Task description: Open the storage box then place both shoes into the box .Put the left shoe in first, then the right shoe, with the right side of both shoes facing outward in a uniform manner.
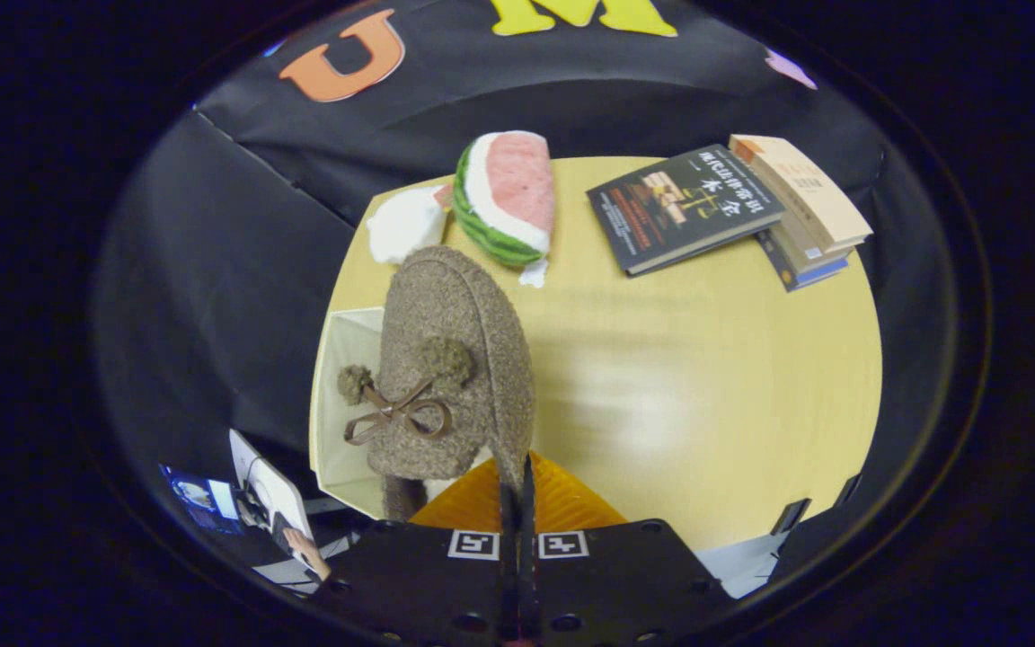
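shoe (455,359), a brown fuzzy slipper with pom-poms and a ribbon bow, hangs over the open storage box (342,404) at the near left corner of the yellow table (706,404). the gripper (517,490) has its two fingers pressed together on the thin edge of the shoe's collar, holding it up. beyond the shoe sit a plush watermelon slice (507,193) and a white soft toy (405,225); further right lie a dark book (684,207) and stacked books (809,211).
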Motion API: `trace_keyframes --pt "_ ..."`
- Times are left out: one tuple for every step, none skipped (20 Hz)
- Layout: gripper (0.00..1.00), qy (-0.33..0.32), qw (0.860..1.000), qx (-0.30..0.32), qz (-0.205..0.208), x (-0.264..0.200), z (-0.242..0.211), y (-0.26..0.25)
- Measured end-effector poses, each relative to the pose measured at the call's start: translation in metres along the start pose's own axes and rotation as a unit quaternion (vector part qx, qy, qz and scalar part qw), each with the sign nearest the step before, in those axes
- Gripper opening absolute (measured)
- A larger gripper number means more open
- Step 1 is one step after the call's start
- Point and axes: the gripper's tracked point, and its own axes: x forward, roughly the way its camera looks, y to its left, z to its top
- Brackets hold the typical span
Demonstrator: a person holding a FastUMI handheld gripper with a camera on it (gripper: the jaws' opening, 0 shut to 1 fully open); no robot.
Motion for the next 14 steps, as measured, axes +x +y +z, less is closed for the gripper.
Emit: trace_keyframes --pt "0.01 0.003 1.0 -0.004 0.003 0.006 -0.001 0.016" --pt "0.01 0.007 1.0 -0.007 0.005 0.014 -0.002 0.034" --pt "0.01 0.011 1.0 -0.008 0.004 0.021 -0.005 0.047" --pt "0.01 0.02 1.0 -0.01 0.002 0.03 -0.008 0.061" --pt "0.01 0.025 1.0 -0.005 0.001 0.04 -0.011 0.073" --pt "0.01 0.029 1.0 0.003 -0.001 0.05 -0.014 0.084" --pt "0.01 0.031 0.999 0.015 -0.007 0.057 -0.012 0.083" --pt "0.01 0.03 0.999 0.026 -0.018 0.068 -0.013 0.084" --pt "0.01 0.03 0.998 0.037 -0.031 0.078 -0.014 0.083" --pt "0.01 0.031 0.998 0.045 -0.042 0.086 -0.016 0.081" --pt "0.01 0.034 0.997 0.051 -0.05 0.094 -0.019 0.08" --pt "0.02 0.038 0.996 0.055 -0.056 0.101 -0.021 0.077" --pt "0.02 0.043 0.995 0.061 -0.067 0.106 -0.025 0.072" --pt "0.01 0.048 0.993 0.066 -0.082 0.111 -0.027 0.066"
